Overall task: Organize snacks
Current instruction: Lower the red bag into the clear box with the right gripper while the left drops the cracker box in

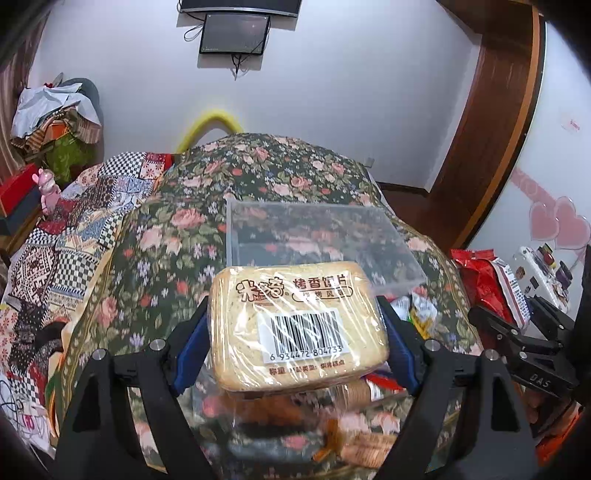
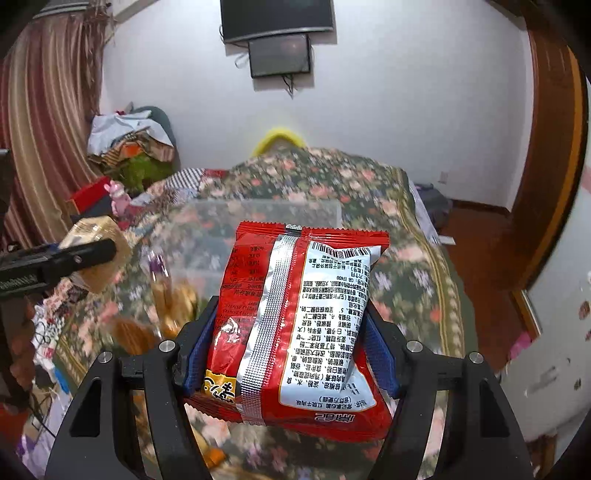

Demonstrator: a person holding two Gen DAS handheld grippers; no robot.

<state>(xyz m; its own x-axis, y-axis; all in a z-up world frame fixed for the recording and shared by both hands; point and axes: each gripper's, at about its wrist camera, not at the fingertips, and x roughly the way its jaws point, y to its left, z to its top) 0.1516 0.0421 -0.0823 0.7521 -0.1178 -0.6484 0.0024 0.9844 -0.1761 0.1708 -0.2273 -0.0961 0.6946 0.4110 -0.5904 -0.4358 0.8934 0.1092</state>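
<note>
Blue pads on black jaws, closed on a snack in each view. Left gripper (image 1: 295, 343) clamped wide across a clear-wrapped pack of toasted rice slices (image 1: 295, 328), lower centre of the left wrist view, held above the bed. Right gripper (image 2: 288, 350) clamped at mid width on a red snack bag (image 2: 295, 317), back side up, lower centre of the right wrist view.

Beyond both packs: clear plastic box (image 1: 321, 240), mid-frame, resting on the floral bedspread (image 1: 166, 240), apparently empty. Blurred loose snacks (image 1: 354, 395) scattered on the bedspread beneath and beside the jaws; more red packets (image 1: 476, 280) at right edge of the left view. Black screen (image 1: 234, 33) on the white wall, top centre.

Progress, as a judgement: early. Two snacks lifted, none seen in the box yet, several left on the bed.

Readable writing: on the rice slices, a barcode with "6 934472 804733" and large Chinese characters reading roughly "烤香饭片". On the red bag, dense Chinese text upside down, a barcode, "GB 17400". On the other gripper's body, "DAS".
</note>
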